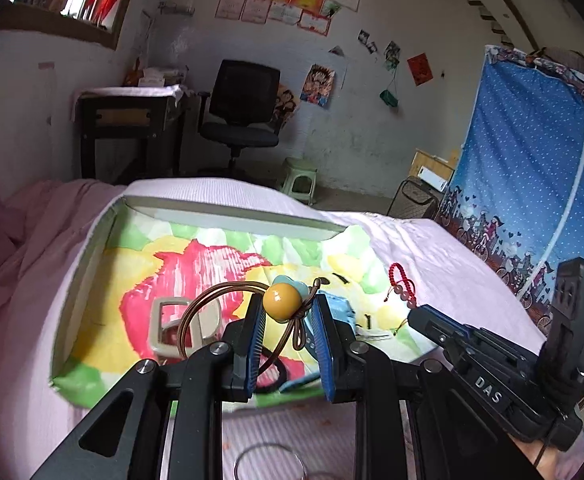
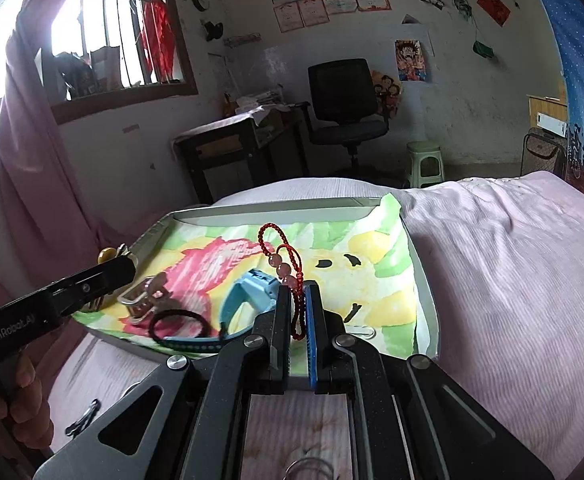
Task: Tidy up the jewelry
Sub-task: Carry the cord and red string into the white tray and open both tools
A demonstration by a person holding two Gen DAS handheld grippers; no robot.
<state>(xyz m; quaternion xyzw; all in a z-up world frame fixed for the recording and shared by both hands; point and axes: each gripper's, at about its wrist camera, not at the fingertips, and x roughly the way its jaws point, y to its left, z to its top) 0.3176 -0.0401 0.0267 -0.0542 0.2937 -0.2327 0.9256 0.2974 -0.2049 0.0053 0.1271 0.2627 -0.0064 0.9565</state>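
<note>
Jewelry is split between my two tools and the tray [image 2: 425, 280], which lies on the bed [image 2: 511, 280] with a painted paper lining it. My left tool [image 1: 288, 312] is pinching the brown cord bracelet [image 1: 212, 308] just beside its amber bead [image 1: 282, 298], so the loop hangs free over the tray's near left part and cannot slip. My right tool [image 2: 297, 304] is pressed together on the red string bracelet [image 2: 280, 252] below its pink beads, keeping the loop upright above the tray's near edge. I hold both clear of the lining so neither tangles with what already rests there: a blue watch [image 2: 248, 292], a black hair tie [image 2: 180, 324] and a clear buckle [image 2: 142, 296] toward the near left corner. I judge the next step is setting each piece down in its own bare patch.
</note>
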